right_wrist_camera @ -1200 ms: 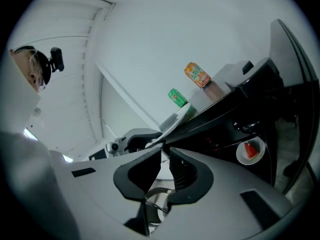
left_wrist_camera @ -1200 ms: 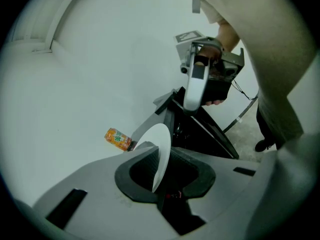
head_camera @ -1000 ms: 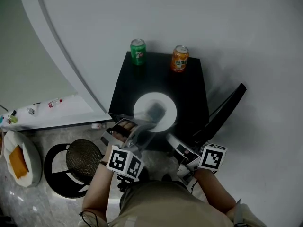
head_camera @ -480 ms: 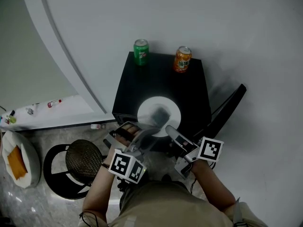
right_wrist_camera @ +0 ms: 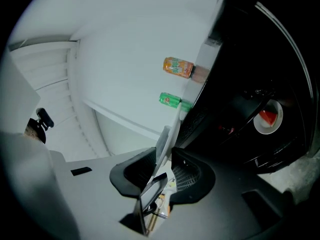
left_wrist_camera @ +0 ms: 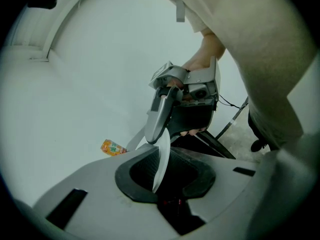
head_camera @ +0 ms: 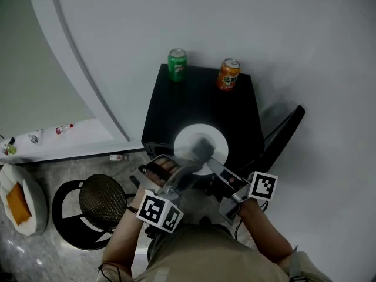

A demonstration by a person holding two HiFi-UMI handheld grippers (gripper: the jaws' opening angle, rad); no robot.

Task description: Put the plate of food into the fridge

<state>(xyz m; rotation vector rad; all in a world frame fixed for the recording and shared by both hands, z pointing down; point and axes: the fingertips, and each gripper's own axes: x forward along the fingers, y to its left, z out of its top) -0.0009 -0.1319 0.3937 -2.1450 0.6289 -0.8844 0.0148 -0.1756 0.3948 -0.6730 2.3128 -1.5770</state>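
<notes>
The plate (head_camera: 201,147) of food, round with no long axis and roughly level, face up, sits over the near edge of the black fridge (head_camera: 200,98), its left rim pinched by the left gripper (head_camera: 183,164), while the jaws of the right gripper (head_camera: 211,165) have just been closing about the right rim, apparently not yet pressing: a two-handed carry is judged imminent.

No lettering can be read. The green can (head_camera: 177,64) and the orange can (head_camera: 228,74), far side, carry print too small to make out.

Wht plate (head_camera: 187,146) w/ dark food (head_camera: 201,143), level, over blk fridge (head_camera: 200,98) front
</notes>
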